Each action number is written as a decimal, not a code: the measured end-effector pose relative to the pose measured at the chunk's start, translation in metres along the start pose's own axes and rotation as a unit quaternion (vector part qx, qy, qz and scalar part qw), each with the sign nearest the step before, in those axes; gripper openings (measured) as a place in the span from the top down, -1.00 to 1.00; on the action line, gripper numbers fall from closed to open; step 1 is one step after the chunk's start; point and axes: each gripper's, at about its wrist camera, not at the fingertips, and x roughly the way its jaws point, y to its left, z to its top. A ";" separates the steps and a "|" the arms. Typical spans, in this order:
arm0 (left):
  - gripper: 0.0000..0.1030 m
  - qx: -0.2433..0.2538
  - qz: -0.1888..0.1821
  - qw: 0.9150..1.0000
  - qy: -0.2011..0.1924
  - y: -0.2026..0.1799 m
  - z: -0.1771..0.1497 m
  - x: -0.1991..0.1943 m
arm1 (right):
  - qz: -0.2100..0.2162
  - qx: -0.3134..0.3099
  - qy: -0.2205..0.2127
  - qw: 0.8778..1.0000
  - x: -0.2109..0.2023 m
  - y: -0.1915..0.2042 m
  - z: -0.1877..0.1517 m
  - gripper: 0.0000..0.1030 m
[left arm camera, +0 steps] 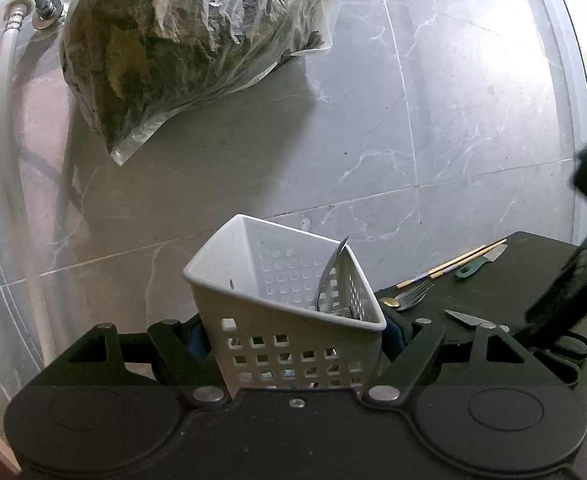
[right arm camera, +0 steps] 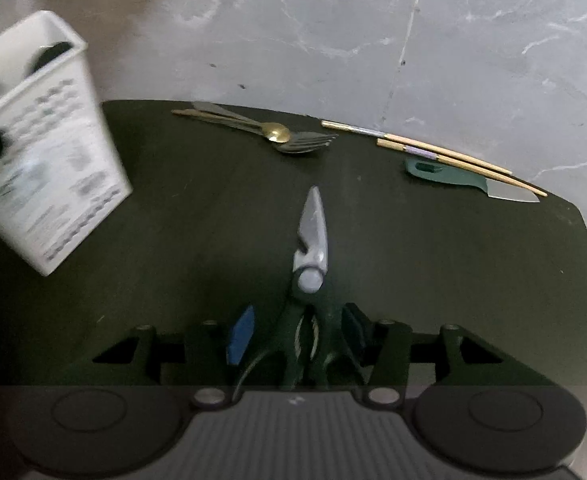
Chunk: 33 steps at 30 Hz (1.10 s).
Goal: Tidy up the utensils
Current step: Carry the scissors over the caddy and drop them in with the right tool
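My left gripper (left arm camera: pixel 293 336) is shut on a white perforated basket (left arm camera: pixel 285 344), which it holds tilted above the table edge. A grey utensil (left arm camera: pixel 331 276) leans inside the basket. Dark-handled scissors (right arm camera: pixel 311 232) lie on the black table (right arm camera: pixel 173 220) with the blades pointing away. Their handles sit between the fingers of my right gripper (right arm camera: pixel 297 320), which points steeply down and is open; the blue pad (right arm camera: pixel 241 334) stands off the handle. Further back lie a fork (right arm camera: pixel 305 144), a gold spoon (right arm camera: pixel 277 132), chopsticks (right arm camera: pixel 433 152) and a green-handled knife (right arm camera: pixel 453 176). The basket (right arm camera: pixel 41 152) shows blurred at left.
A clear plastic bag of leafy greens (left arm camera: pixel 193 40) rests against the grey marble wall behind the table. Beside it a white hose (left arm camera: pixel 5 120) runs down from a tap. The table's far edge lies just beyond the chopsticks.
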 end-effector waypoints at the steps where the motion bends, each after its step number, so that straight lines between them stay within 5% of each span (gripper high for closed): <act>1: -0.56 0.000 0.000 1.000 0.000 0.000 0.000 0.000 | -0.004 0.004 0.007 1.000 0.006 -0.001 0.004 -0.04; 5: -0.56 -0.001 0.000 1.000 0.001 0.000 0.000 0.000 | 0.001 0.030 0.016 0.999 0.014 -0.007 0.011 0.01; 8: -0.56 -0.001 0.001 1.000 0.001 0.000 0.000 -0.001 | 0.008 0.042 0.020 0.999 0.013 -0.007 0.012 0.41; 20: -0.56 0.000 0.002 1.000 0.001 0.000 0.000 0.000 | 0.005 0.046 -0.005 0.999 0.002 -0.002 0.006 0.44; 27: -0.56 0.000 0.002 1.000 0.000 -0.001 0.000 0.000 | 0.006 0.055 -0.065 0.996 -0.028 0.001 0.008 0.44; 33: -0.56 0.002 -0.001 1.000 0.000 0.000 0.000 0.000 | 0.016 0.068 -0.177 0.982 -0.081 0.008 0.015 0.44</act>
